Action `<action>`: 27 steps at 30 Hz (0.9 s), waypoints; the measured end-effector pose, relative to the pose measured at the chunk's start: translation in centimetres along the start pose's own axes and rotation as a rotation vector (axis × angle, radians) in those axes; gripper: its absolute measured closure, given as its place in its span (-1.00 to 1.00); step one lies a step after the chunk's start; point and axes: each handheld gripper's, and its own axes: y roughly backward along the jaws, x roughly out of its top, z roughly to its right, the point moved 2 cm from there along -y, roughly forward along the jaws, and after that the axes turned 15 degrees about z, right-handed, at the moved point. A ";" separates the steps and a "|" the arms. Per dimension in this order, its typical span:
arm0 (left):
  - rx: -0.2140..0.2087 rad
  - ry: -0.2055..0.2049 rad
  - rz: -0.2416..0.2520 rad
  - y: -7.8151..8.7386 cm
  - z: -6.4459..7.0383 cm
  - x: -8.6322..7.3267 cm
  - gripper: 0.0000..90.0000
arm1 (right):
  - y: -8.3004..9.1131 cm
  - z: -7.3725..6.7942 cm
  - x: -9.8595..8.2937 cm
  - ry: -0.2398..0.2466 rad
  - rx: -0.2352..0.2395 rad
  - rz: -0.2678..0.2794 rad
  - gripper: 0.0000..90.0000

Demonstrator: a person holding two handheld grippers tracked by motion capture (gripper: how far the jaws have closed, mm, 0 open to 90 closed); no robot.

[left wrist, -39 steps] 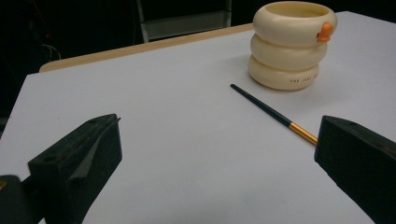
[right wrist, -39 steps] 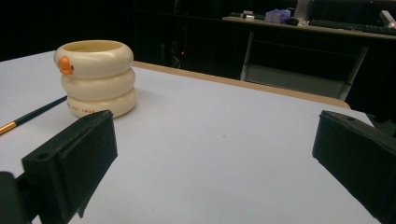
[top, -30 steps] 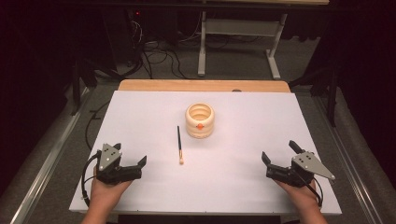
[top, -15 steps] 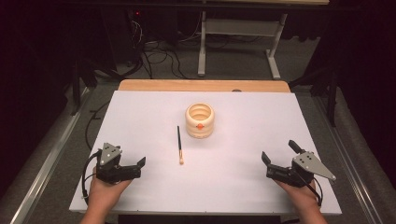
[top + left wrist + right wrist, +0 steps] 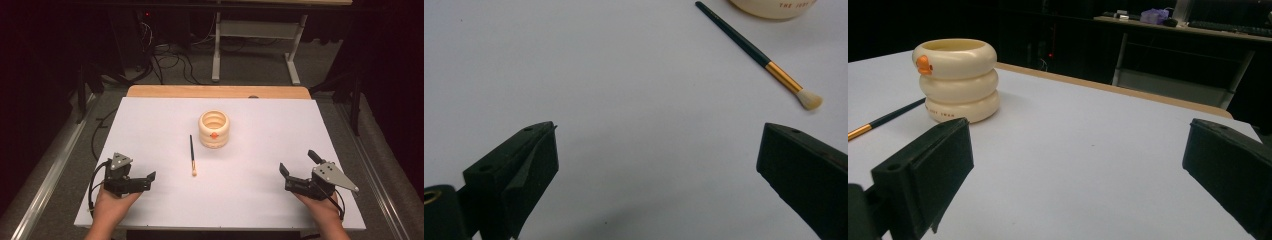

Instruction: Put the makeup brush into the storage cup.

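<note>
Left gripper (image 5: pixel 145 181) slid slightly nearer, both grippers gaping empty, right gripper (image 5: pixel 299 170) view shows cup (image 5: pixel 957 79) lettering, brush (image 5: pixel 760 56)

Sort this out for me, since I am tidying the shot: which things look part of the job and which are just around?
Likely part of the job:
- makeup brush
- cream ringed holder
- left claw and right claw, both open

Just around:
- cables on the floor
- white desk frame

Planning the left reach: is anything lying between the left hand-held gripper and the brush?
Nothing visible. Bare white table lies between the open left hand-held gripper and the brush. The cup stands beyond the brush, off that path.
</note>
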 end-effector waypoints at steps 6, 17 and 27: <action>0.005 0.007 -0.024 -0.1 -0.1 0.0 -0.88 | 0.0 0.0 0.0 0.002 -0.004 0.004 -0.97; -0.004 0.048 -0.142 -0.3 -0.8 -0.3 -0.90 | 0.1 -0.3 0.1 0.035 0.010 0.012 -0.97; 0.011 0.090 -0.215 -0.2 -0.8 -0.4 -0.88 | 0.1 -0.5 0.1 0.038 0.022 0.004 -0.97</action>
